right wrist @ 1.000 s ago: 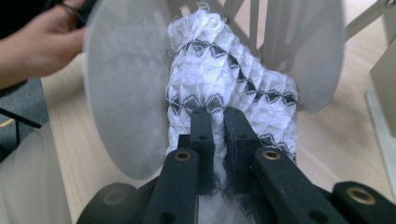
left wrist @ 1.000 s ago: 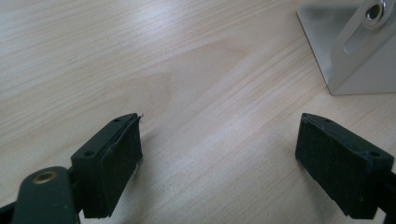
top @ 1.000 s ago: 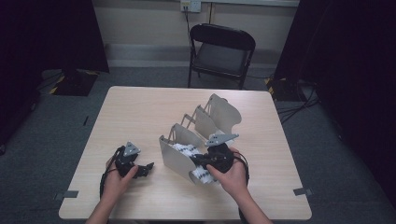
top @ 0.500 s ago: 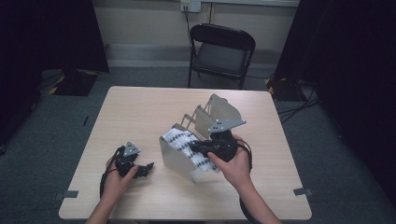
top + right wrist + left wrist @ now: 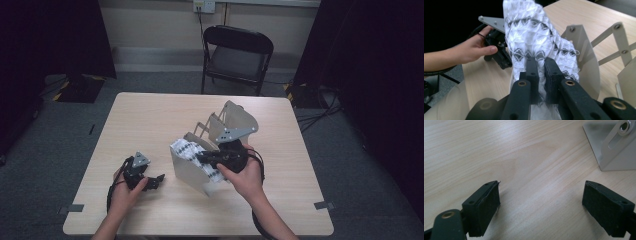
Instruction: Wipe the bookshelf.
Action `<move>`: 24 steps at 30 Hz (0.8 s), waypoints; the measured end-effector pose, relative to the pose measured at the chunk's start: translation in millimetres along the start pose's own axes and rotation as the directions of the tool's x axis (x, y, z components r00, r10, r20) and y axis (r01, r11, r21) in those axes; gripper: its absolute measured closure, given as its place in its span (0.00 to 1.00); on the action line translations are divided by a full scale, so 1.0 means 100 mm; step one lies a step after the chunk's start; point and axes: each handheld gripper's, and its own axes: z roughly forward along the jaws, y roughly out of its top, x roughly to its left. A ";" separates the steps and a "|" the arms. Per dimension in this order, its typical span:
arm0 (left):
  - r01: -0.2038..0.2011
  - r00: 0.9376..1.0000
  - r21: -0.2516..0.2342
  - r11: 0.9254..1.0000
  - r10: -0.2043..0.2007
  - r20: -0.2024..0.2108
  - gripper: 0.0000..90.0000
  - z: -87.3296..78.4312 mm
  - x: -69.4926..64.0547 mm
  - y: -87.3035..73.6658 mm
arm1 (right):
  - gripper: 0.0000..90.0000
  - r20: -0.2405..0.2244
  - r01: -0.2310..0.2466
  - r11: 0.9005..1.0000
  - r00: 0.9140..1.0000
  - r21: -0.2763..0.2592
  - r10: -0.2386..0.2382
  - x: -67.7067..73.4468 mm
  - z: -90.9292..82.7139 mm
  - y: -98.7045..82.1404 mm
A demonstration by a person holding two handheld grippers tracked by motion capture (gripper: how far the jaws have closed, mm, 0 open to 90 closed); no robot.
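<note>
White-and-black patterned knit cloth [image 5: 536,42] was pinched between the closed jaws of the right gripper [image 5: 541,75], hanging above the front slot of the beige accordion-style divider rack [image 5: 187,167] on the wooden table [image 5: 150,120]. Seen from the high view, the cloth [image 5: 192,152] lay draped over the rack's nearest panel, its long axis running roughly along that panel — just left of the right gripper [image 5: 207,159]. Left gripper [image 5: 150,180] rested on the table well to the left of the rack, jaws wide apart with nothing between them; its own view showed bare wood and a rack corner [image 5: 609,147]. Judgement: the right hand was far nearer — any lift or placement into a slot turns on it.
</note>
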 end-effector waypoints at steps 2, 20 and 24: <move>0.000 1.000 0.000 1.000 0.000 0.000 0.16 0.00 0.00 0.00 | 0.92 -0.002 -0.006 1.000 1.000 0.003 0.006 -0.01 0.04 -0.03; -0.001 1.000 0.001 1.000 0.001 0.002 0.16 0.00 0.00 0.00 | 0.92 0.015 -0.089 0.991 0.996 0.104 0.088 -0.13 0.41 -0.61; 0.000 1.000 0.002 1.000 0.000 0.001 0.16 0.00 0.00 0.00 | 0.92 0.029 -0.108 0.985 0.994 0.131 0.105 -0.16 0.48 -0.77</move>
